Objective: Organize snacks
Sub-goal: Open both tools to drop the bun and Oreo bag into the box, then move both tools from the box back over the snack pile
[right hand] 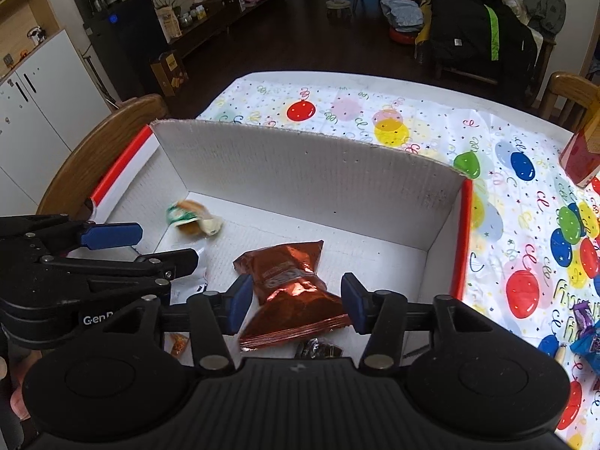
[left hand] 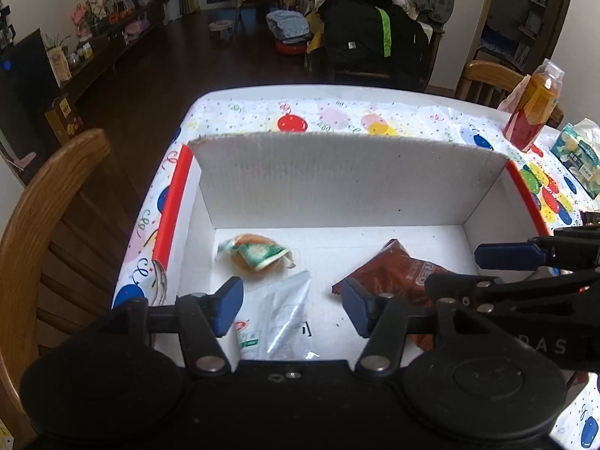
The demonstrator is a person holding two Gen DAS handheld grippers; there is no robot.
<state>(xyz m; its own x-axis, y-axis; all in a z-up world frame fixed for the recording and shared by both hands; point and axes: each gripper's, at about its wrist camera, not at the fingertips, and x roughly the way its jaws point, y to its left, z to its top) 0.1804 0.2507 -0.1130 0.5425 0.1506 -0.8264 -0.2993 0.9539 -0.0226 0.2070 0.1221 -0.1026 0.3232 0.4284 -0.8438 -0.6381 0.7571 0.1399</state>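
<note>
A white cardboard box [left hand: 337,180] [right hand: 300,172] with red edges stands on the balloon-print tablecloth. Inside it lie a bun in a green-and-clear wrapper [left hand: 255,257] [right hand: 193,219], a clear plastic packet [left hand: 281,311] and a red-brown foil packet [left hand: 390,273] [right hand: 296,288]. My left gripper [left hand: 292,309] [right hand: 168,244] hangs open over the clear packet. My right gripper [right hand: 296,305] [left hand: 453,270] is open, its blue pads on either side of the foil packet's near end. A small dark wrapped snack [right hand: 318,348] and an orange one [right hand: 178,343] lie close under the right gripper.
A juice bottle in a red carton [left hand: 532,105] [right hand: 579,157] and a tissue pack [left hand: 579,153] stand at the table's right. Loose purple and blue wrapped snacks [right hand: 585,330] lie right of the box. Wooden chairs [left hand: 45,202] [right hand: 573,90] flank the table.
</note>
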